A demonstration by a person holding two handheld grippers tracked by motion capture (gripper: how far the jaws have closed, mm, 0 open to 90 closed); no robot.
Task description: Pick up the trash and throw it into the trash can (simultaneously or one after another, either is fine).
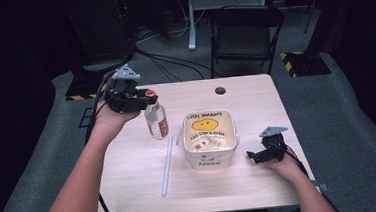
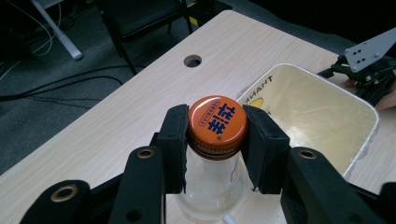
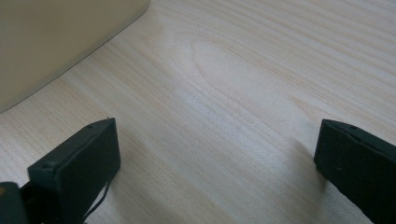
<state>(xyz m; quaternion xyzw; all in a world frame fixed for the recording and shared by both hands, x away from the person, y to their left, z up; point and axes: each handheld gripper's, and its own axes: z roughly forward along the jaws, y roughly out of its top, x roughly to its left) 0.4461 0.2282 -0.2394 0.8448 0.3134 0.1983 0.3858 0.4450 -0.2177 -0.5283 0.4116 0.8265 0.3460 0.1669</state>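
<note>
Nearest me on the surface (image 1: 131, 190) lies a pale straw (image 1: 167, 165), running from about 6 o'clock up toward 12, untouched and well apart from both my hands. It sits just left of the tub (image 1: 210, 157), I'd guess within easy reach for later.

At 4 o'clock my right tool (image 1: 259, 155) rests low by the surface's right edge, near the tub's right wall but not touching it. Its jaws stand wide apart with nothing between them; in the right gripper view I look down past them onto bare wood grain, with the tub's cream wall (image 3: 56, 42) at the upper left. I judge it is parked there, ready to steady the tub or take something handed over.

The tub is at the centre, open, with a yellow smiley face printed on its inside far wall and lettering on its front. It looks empty apart from a printed label on its floor.

At 10 o'clock my left tool (image 2: 217, 135) is clamped on the bottle's cap (image 2: 217, 123), one black pad on each side of the orange lid. The bottle (image 1: 156, 119) is clear glass, upright, just left of the tub's far corner; whether its base rests on the surface or hangs just above it I cannot tell. Gripping the cap suggests to me either a twist to open it or a lift by the neck.

Beyond, at 12 o'clock, is a round cable hole (image 1: 220, 90), then a folding chair (image 1: 243, 32) on the floor.
</note>
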